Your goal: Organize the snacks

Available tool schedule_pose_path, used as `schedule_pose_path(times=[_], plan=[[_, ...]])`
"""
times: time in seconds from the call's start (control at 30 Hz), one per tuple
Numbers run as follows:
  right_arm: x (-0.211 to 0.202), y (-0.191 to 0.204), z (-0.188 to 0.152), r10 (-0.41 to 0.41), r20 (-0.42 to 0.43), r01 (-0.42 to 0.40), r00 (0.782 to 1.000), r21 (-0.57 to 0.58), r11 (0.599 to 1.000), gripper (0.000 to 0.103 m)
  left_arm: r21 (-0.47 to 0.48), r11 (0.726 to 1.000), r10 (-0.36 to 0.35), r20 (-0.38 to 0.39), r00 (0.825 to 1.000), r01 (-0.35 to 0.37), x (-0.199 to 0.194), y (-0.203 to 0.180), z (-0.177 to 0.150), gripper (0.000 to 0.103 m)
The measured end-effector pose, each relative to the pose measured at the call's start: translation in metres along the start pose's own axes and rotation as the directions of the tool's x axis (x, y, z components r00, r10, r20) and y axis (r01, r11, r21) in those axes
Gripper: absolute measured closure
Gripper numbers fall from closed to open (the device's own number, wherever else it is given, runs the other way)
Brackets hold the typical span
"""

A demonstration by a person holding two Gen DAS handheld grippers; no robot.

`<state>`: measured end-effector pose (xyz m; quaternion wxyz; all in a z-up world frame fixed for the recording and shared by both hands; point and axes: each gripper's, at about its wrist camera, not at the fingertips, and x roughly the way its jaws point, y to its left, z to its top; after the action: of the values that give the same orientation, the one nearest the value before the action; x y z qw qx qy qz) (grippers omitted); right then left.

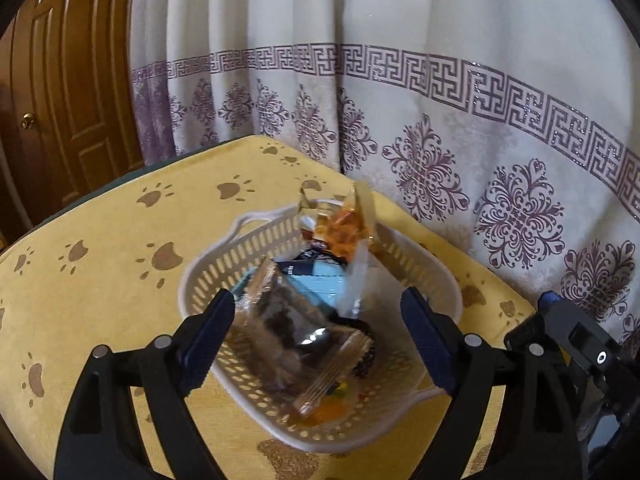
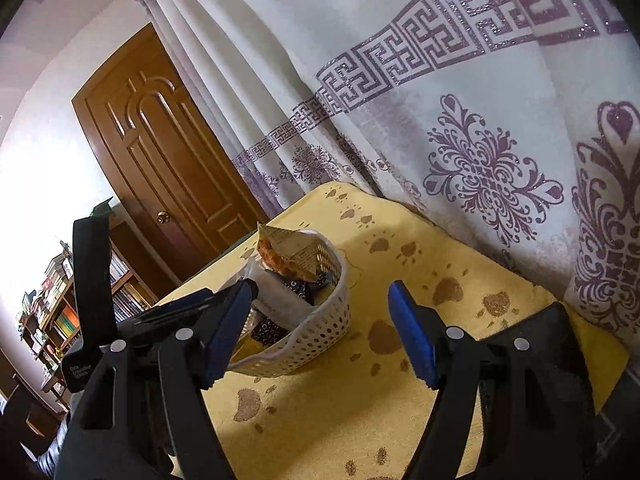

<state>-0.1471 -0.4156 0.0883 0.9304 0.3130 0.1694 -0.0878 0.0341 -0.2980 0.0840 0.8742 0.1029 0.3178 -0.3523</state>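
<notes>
A white perforated basket stands on the yellow paw-print tablecloth. It holds several snack packets: a clear packet with dark pieces, blurred, between my left fingers and above the basket; a blue packet; an orange and gold packet standing at the far end. My left gripper is open over the basket's near half. In the right wrist view the basket sits left of centre with the gold packet on top. My right gripper is open and empty, its left finger beside the basket.
A white curtain with purple pattern hangs close behind the table. A brown door stands to the left. The other gripper's body shows at the right edge. A bookshelf stands far left in the right wrist view.
</notes>
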Motion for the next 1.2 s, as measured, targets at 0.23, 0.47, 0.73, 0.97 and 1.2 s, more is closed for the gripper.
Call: schedule_pose_path(times=[0.23, 0.47, 0.73, 0.97, 1.2], plan=[[-0.003, 0.01, -0.005, 0.007, -0.016, -0.008, 1.0, -0.025, 1.0, 0.03, 0.001, 0.998, 0.058, 0.015, 0.998, -0.059, -0.001, 0.004, -0.002, 0.013], [-0.006, 0.024, -0.011, -0.001, -0.028, -0.001, 1.0, -0.07, 0.998, 0.03, -0.001, 0.996, 0.088, 0.012, 0.996, -0.088, -0.001, 0.004, -0.006, 0.01], [-0.002, 0.04, -0.022, -0.096, -0.071, 0.082, 0.993, -0.171, 0.982, 0.016, -0.084, 0.993, 0.087, 0.018, 0.996, -0.085, -0.028, 0.023, -0.002, 0.01], [0.006, 0.049, -0.029, -0.137, -0.102, 0.113, 0.985, -0.215, 0.97, 0.008, -0.03, 0.978, 0.207, 0.079, 0.975, -0.205, -0.056, 0.02, -0.003, 0.007], [0.003, 0.064, -0.03, -0.157, -0.089, 0.13, 0.984, -0.256, 0.958, 0.006, 0.017, 0.947, 0.315, 0.145, 0.938, -0.32, -0.081, 0.011, -0.013, 0.005]])
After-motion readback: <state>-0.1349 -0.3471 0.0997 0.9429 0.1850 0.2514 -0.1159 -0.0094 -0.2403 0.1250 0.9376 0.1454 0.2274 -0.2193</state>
